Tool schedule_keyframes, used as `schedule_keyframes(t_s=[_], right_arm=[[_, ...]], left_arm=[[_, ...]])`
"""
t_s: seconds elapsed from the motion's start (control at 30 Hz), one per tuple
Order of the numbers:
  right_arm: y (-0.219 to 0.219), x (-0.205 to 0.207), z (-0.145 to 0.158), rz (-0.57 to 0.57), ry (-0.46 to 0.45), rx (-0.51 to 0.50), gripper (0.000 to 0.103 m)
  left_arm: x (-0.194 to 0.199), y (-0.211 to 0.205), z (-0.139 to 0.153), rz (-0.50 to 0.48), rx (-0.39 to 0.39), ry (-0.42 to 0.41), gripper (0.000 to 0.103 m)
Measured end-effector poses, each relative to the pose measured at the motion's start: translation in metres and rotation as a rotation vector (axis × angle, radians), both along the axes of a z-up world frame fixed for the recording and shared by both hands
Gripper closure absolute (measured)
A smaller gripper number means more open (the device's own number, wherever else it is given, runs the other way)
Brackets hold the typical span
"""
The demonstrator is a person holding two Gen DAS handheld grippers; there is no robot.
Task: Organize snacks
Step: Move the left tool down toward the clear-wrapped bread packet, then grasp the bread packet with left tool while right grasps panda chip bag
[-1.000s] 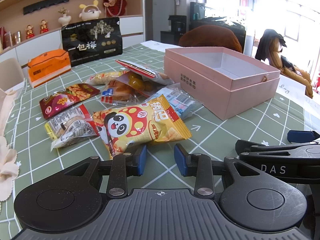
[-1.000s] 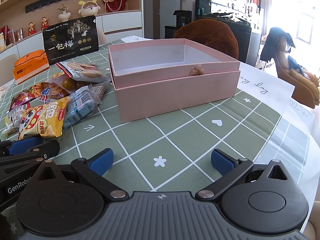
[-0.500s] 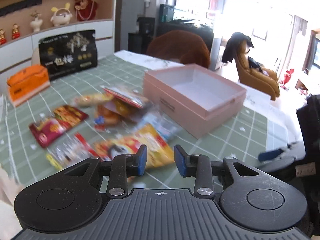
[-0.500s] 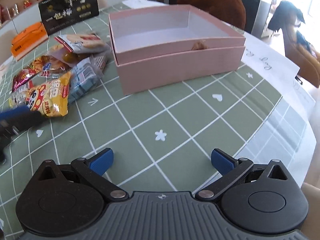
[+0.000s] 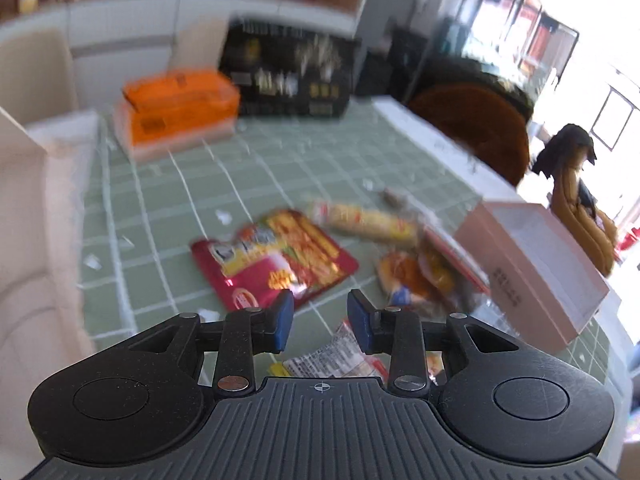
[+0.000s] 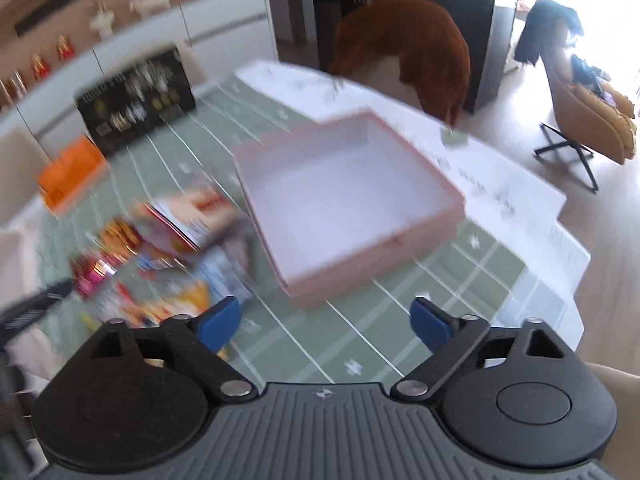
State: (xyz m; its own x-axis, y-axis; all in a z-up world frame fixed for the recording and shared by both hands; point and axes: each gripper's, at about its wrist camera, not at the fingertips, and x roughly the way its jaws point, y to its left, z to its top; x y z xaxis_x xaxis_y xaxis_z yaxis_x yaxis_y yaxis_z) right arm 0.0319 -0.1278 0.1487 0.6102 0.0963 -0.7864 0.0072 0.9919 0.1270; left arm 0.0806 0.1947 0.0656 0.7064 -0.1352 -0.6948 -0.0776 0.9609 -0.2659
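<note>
Several snack packets lie in a loose pile on the green checked tablecloth [image 5: 152, 208]. A red packet [image 5: 272, 256] lies just ahead of my left gripper [image 5: 319, 322], which is open a little and empty, raised above the pile. A long yellow packet [image 5: 364, 220] lies behind it. The empty pink box [image 6: 352, 196] stands right of the pile; it also shows in the left wrist view [image 5: 536, 264]. My right gripper [image 6: 326, 326] is wide open and empty, high above the cloth in front of the box. The pile [image 6: 160, 256] lies to its left. Both views are blurred.
An orange tissue box [image 5: 180, 108] and a large black bag [image 5: 288, 76] stand at the table's far side. A brown chair back [image 6: 404, 52] is behind the table. White papers [image 6: 500, 184] lie right of the box. A cream chair [image 5: 32, 240] is at left.
Both grippers have risen well above the table. The left one has swung left, over the red packet. The right one now looks down into the pink box.
</note>
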Motion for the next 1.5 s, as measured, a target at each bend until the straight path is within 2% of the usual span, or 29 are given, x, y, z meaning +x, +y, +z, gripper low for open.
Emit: schedule_keyframes(t_s=[0.07, 0.17, 0.3, 0.43, 0.53, 0.63, 0.7, 0.77, 0.87, 0.97, 1.03, 1.13, 1.2, 1.3, 1.37, 1.43, 1.5], right_arm=[[0.003, -0.004, 0.011, 0.022, -0.007, 0.046, 0.004], [0.014, -0.01, 0.002, 0.053, 0.035, 0.064, 0.004], [0.022, -0.025, -0.026, 0.063, 0.052, 0.035, 0.004], [0.032, -0.022, -0.054, 0.053, 0.136, 0.043, 0.005], [0.051, -0.011, -0.065, 0.067, 0.171, 0.077, 0.005], [0.082, 0.008, -0.065, 0.116, 0.162, 0.097, 0.005], [0.106, 0.032, -0.069, 0.145, 0.166, 0.097, 0.005], [0.124, 0.053, -0.081, 0.163, 0.171, 0.08, 0.005], [0.134, 0.063, -0.104, 0.211, 0.226, 0.022, 0.016], [0.103, 0.044, -0.113, 0.209, 0.273, 0.094, 0.016], [0.082, 0.026, -0.112, 0.218, 0.251, 0.054, 0.016], [0.056, 0.005, -0.11, 0.208, 0.19, -0.092, 0.016], [0.041, -0.003, -0.106, 0.19, 0.163, -0.137, 0.016], [0.028, -0.008, -0.093, 0.201, 0.135, -0.044, 0.015], [0.035, -0.008, -0.084, 0.261, 0.12, 0.033, 0.012], [0.056, -0.002, -0.081, 0.346, 0.109, 0.042, 0.005], [0.088, 0.009, -0.087, 0.466, 0.137, 0.019, 0.005]], left_arm=[[0.014, 0.0, -0.011, -0.048, -0.007, 0.049, 0.067], [0.017, -0.01, -0.026, -0.145, 0.008, 0.134, 0.065], [-0.012, -0.029, -0.034, -0.216, -0.033, 0.172, 0.06], [-0.047, -0.049, -0.036, -0.255, -0.054, 0.163, 0.06], [-0.07, -0.061, -0.036, -0.238, -0.041, 0.146, 0.06], [-0.091, -0.057, -0.031, -0.13, -0.034, 0.136, 0.06], [-0.106, -0.056, -0.029, -0.077, -0.055, 0.147, 0.06], [-0.114, -0.056, -0.029, -0.083, -0.065, 0.161, 0.06], [-0.12, -0.059, -0.026, -0.102, -0.022, 0.172, 0.06], [-0.127, -0.066, -0.028, -0.129, -0.027, 0.176, 0.06], [-0.131, -0.075, -0.029, -0.15, -0.031, 0.167, 0.06], [-0.139, -0.084, -0.028, -0.17, -0.069, 0.14, 0.06], [-0.143, -0.089, -0.023, -0.189, -0.049, 0.11, 0.06], [-0.149, -0.09, -0.017, -0.199, -0.017, 0.096, 0.06], [-0.153, -0.088, -0.013, -0.195, -0.008, 0.097, 0.06], [-0.156, -0.087, -0.011, -0.203, 0.0, 0.097, 0.06], [-0.16, -0.087, -0.007, -0.207, 0.012, 0.097, 0.06]])
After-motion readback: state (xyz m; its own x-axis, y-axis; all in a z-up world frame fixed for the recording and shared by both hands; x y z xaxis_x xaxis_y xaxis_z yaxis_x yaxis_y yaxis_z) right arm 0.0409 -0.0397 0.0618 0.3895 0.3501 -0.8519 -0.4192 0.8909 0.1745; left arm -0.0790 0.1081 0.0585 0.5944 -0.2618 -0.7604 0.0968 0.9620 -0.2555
